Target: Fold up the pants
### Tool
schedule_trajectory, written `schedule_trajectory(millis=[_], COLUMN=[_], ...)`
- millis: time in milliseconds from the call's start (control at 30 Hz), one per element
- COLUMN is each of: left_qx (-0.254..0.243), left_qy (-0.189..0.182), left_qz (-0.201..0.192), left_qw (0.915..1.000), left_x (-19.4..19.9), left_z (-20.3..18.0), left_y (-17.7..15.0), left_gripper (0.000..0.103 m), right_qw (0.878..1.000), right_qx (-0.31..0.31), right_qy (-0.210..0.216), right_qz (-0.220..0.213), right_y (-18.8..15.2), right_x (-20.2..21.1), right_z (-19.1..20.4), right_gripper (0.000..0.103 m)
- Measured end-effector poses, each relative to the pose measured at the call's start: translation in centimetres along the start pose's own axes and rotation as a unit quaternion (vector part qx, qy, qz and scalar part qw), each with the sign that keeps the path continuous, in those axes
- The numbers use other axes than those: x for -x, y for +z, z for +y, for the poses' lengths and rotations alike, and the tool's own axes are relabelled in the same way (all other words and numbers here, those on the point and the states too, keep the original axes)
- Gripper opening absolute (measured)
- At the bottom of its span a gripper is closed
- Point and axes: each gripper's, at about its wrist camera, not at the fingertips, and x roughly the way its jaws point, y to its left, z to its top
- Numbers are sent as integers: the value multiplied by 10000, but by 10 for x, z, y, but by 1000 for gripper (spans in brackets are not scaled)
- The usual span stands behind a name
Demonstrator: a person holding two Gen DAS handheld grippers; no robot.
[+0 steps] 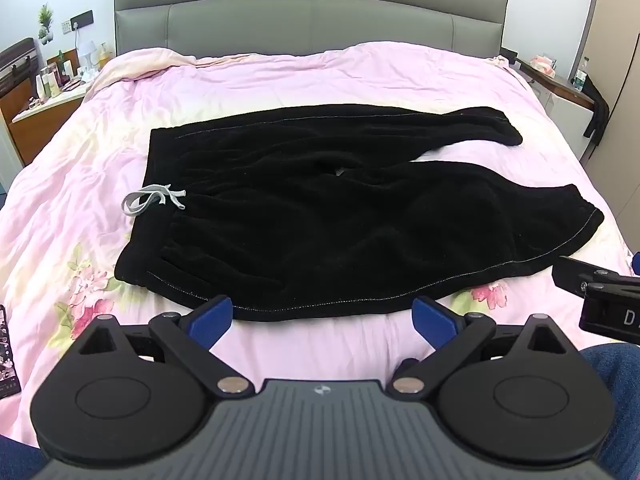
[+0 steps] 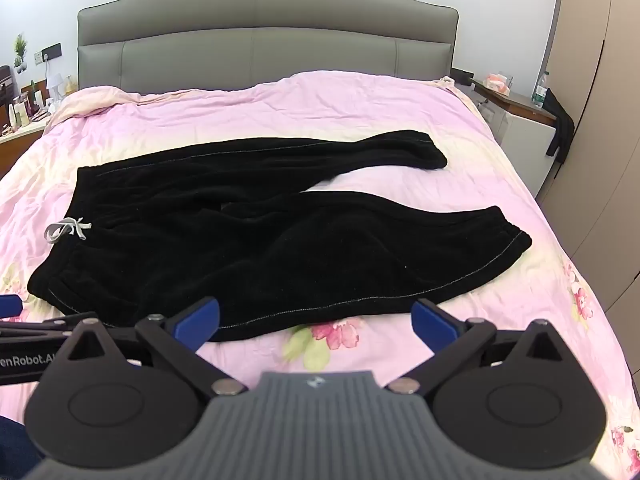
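Black pants [image 1: 320,208] spread flat across the middle of the bed, waistband toward the left, both legs running rightward and splayed apart in a narrow V. Soft, plush, velvety pile, matte and light-swallowing, creased in shallow ripples near the crotch. Thin pale stitching tracing the outer seams. Gathered, elasticated cuffs at both leg ends. Pale grey drawstring [image 1: 154,199] looped and knotted at the waistband, flat woven tape lying on the cover.

Under it all, pink duvet cover [image 1: 80,184]: thin, crumpled cotton-like cloth with printed flowers in rose and green along the near edge. Behind, grey padded headboard [image 1: 312,20], smooth leather-like panels with a gently arched top. Wooden bedside table [image 1: 44,96] at left, crowded with small bottles and jars. Dark strip of a phone-like object [image 1: 8,356] at the left edge, too cropped to be sure.

Left gripper [image 1: 323,316] low in the foreground, fingers spread wide with nothing between them but bedding and the near hem of the pants; blue, wedge-shaped pads [image 1: 212,320] on black hinged links, round matte black discs and a ribbed grey body behind. Not touching the cloth, as far as visible.

Right gripper [image 2: 316,320] just beside it, likewise gaping wide and empty, same blue pads [image 2: 198,322], hovering over the near edge of the lower leg. Blue denim [image 1: 616,380] of the person's leg at the lower right.
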Motion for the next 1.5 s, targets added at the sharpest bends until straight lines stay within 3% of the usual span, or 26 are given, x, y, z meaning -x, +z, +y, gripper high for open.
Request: schedule_trajectory(millis=[1500], left_qx=[1], left_qy=[8], left_qz=[-29], left_qw=[10000], left_x=[6], left_z=[1], left_y=[3], left_gripper=[103], right_qw=[10000], right_qx=[15], right_qy=[1], right_qz=[-38], right_y=[5], right_x=[10], right_z=[2], right_gripper=[98])
